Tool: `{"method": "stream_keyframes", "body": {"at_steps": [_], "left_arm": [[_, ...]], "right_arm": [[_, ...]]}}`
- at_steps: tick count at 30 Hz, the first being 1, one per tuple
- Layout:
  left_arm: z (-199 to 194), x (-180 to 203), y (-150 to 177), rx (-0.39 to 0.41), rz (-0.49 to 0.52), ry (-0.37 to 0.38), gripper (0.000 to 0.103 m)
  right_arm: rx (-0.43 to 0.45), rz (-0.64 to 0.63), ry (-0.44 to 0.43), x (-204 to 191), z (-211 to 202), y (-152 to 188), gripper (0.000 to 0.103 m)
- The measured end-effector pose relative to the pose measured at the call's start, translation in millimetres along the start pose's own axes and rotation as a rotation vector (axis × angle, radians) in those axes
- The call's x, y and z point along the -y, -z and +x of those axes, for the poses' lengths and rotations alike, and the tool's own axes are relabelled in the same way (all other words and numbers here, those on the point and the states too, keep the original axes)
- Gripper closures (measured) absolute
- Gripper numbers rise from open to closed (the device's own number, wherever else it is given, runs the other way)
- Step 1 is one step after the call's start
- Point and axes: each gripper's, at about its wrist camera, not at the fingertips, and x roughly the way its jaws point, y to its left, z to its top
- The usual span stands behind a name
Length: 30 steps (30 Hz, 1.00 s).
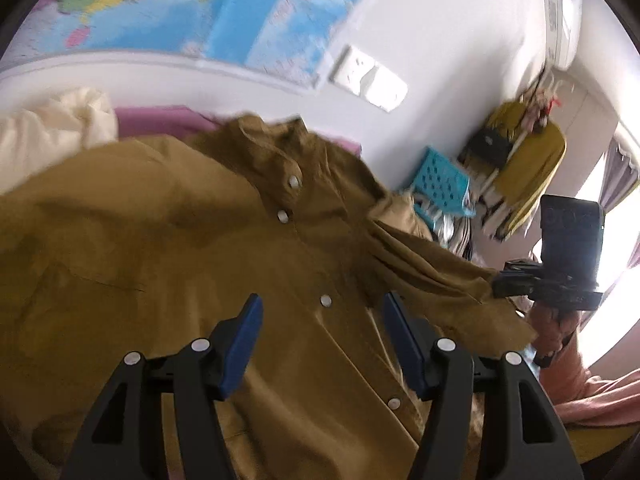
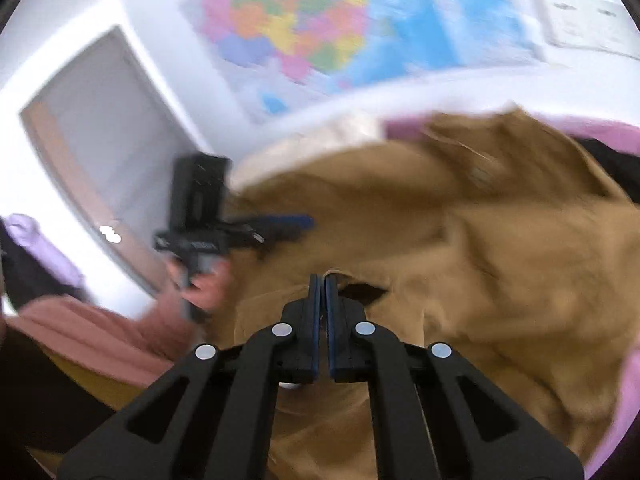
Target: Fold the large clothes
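Two sets of jaws at work here, and one big mustard-brown shirt [image 1: 168,240] spread out on the bed, over the pink sheet [image 1: 160,120], collar toward the wall map [image 1: 200,8], button placket running up between my left fingers. My left gripper [image 1: 322,344] hovers above that placket, jaws standing well apart with nothing pinched, cloth only underneath them. Over on the other side, my right gripper [image 2: 322,292] has its jaws pressed together; from the left view a sleeve end is drawn out taut to its tip, so I judge it has that cuff nipped, though the right view is too blurred to show cloth between the pads. This fabric looks soft, light and floppy, a woven cotton sort of thing, so I expect it to sag and crease wherever it isn't supported, and thin edges may slip out of a shallow bite. Best holds, I reckon, are the doubled spots: cuff, shoulder seam, hem corner, collar band. White snaps [image 1: 283,216] mark the centre line nicely for lining up a fold.
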Motion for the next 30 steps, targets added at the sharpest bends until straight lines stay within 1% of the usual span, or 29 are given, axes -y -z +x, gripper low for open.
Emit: {"method": "stream_keyframes", "body": {"at_steps": [1, 2, 3, 4, 5, 6, 7, 8, 9, 10, 11, 13, 14, 15, 16, 17, 19, 20, 21, 22, 23, 24, 25, 26, 27, 28, 30], "left_arm": [[-9.9, -2.8, -2.7, 0.026, -0.004, 0.0, 0.042], [-20.1, -5.2, -5.0, 0.053, -0.006, -0.009, 0.041], [-27.2, -6.3, -6.3, 0.072, -0.004, -0.02, 0.04], [-36.5, -7.2, -7.4, 0.097, 0.002, -0.033, 0.039], [-44.0, -7.8, -7.7, 0.115, 0.006, -0.04, 0.038], [-49.1, -8.4, -7.8, 0.126, 0.008, -0.048, 0.037], [-53.1, -8.8, -6.7, 0.132, 0.011, -0.057, 0.036], [-54.6, -9.1, -5.1, 0.13, 0.012, -0.061, 0.035], [-53.6, -9.1, -2.0, 0.117, 0.012, -0.06, 0.034], [-49.6, -8.4, 1.5, 0.097, 0.016, -0.057, 0.033], [-42.1, -6.8, 5.5, 0.068, 0.023, -0.056, 0.032], [-24.1, -5.0, 13.1, -0.002, 0.033, -0.067, 0.027], [-11.7, -4.8, 17.9, -0.048, 0.035, -0.078, 0.027], [-1.7, -5.9, 21.1, -0.083, 0.033, -0.085, 0.027], [10.4, -8.0, 24.2, -0.127, 0.027, -0.103, 0.027], [23.0, -11.9, 27.1, -0.168, 0.019, -0.143, 0.027], [40.4, -19.5, 31.1, -0.224, 0.0, -0.193, 0.027], [48.4, -24.7, 32.0, -0.252, -0.017, -0.193, 0.027], [55.9, -29.9, 33.7, -0.281, -0.042, -0.192, 0.028], [61.2, -31.7, 33.7, -0.294, -0.053, -0.197, 0.029], [64.3, -30.1, 32.6, -0.295, -0.042, -0.203, 0.03], [66.3, -28.7, 31.2, -0.292, -0.027, -0.213, 0.035], [68.8, -26.8, 29.7, -0.29, -0.014, -0.228, 0.052], [70.3, -26.7, 29.3, -0.296, -0.011, -0.237, 0.062], [74.1, -27.4, 27.3, -0.301, -0.007, -0.254, 0.073], [76.0, -27.4, 24.2, -0.292, 0.002, -0.272, 0.084], [76.9, -24.3, 13.1, -0.256, 0.035, -0.32, 0.09]], "right_arm": [[0.003, -0.003, -0.02, -0.5, 7.7, -4.8, 0.098], [0.01, 0.002, -0.027, 1.4, 24.5, -13.2, 0.096], [-0.002, 0.014, -0.032, 4.7, 39.5, -17.9, 0.091], [-0.03, 0.041, -0.043, 11.6, 55.8, -22.5, 0.081], [-0.075, 0.078, -0.048, 20.9, 76.6, -24.0, 0.075], [-0.115, 0.094, -0.026, 27.6, 91.8, -22.5, 0.059], [-0.145, 0.099, 0.023, 33.6, 101.9, -19.7, 0.051], [-0.156, 0.101, 0.058, 37.9, 103.6, -16.0, 0.049], [-0.156, 0.104, 0.061, 41.4, 101.5, -12.6, 0.049], [-0.134, 0.105, 0.051, 46.5, 91.8, -10.6, 0.049], [-0.099, 0.103, 0.074, 51.1, 78.4, -9.1, 0.047], [-0.036, 0.099, 0.164, 61.8, 50.5, -11.9, 0.042], [0.01, 0.093, 0.239, 71.0, 32.7, -13.8, 0.04], [0.062, 0.102, 0.334, 82.0, 12.1, -15.4, 0.031], [0.094, 0.113, 0.429, 93.7, -4.2, -15.5, 0.026], [0.122, 0.139, 0.538, 109.0, -23.1, -13.9, 0.025], [0.142, 0.207, 0.653, 139.0, -47.5, -7.6, 0.016], [0.133, 0.263, 0.683, 158.0, -56.3, -2.8, 0.015], [0.111, 0.313, 0.684, 176.9, -60.4, 3.0, 0.015], [0.089, 0.338, 0.682, 189.9, -60.2, 8.6, 0.015], [0.066, 0.368, 0.676, 204.6, -57.5, 13.5, 0.015], [0.053, 0.39, 0.654, 214.9, -53.9, 17.8, 0.014], [0.038, 0.412, 0.611, 223.8, -49.1, 22.6, 0.017], [0.03, 0.418, 0.571, 229.2, -44.6, 25.8, 0.021], [0.03, 0.413, 0.551, 230.5, -42.4, 25.7, 0.038], [0.032, 0.411, 0.54, 231.3, -43.3, 25.5, 0.065], [0.062, 0.421, 0.489, 233.8, -50.3, 21.3, 0.086]]}}
